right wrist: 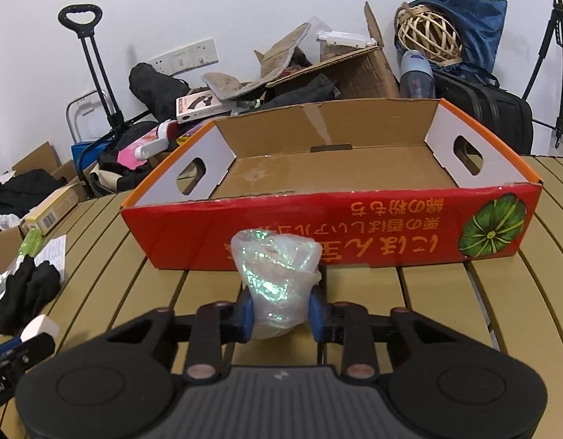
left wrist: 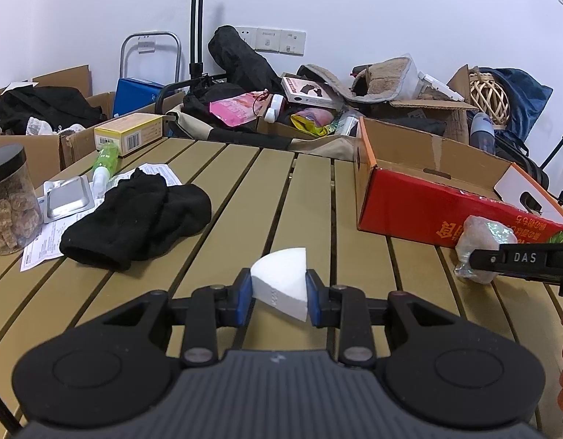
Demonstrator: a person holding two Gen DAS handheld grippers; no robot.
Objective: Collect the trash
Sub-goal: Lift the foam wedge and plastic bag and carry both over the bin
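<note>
1. White foam, a wedge-shaped piece (left wrist: 279,281), is seen pinched between the blue pads of the left gripper (left wrist: 279,294); both pads are pressed against its sides, and the wedge sticks out ahead of the jaws above the slatted wooden table (left wrist: 245,183).
2. Crumpled clear plastic wrap with a greenish iridescent sheen (right wrist: 278,285) is held between the blue pads of the right gripper (right wrist: 279,314). The pads are seen against both its sides, so the jaws are closed on it; the bundle bulges upward and forward of the fingertips.
3. An open cardboard box with a red printed front and orange rim (right wrist: 391,226) is placed just ahead of the right jaws, its front wall directly behind the bundle. Its floor is visible through the open top.
4. From the left wrist view, the same box is located ahead and to the right of the left jaws, with the right gripper and its bundle at that box's near corner.
5. A black cloth item (left wrist: 135,219) is noted ahead and to the left of the left jaws, lying on printed paper (left wrist: 40,252), beside a foil blister pack (left wrist: 67,197).
</note>
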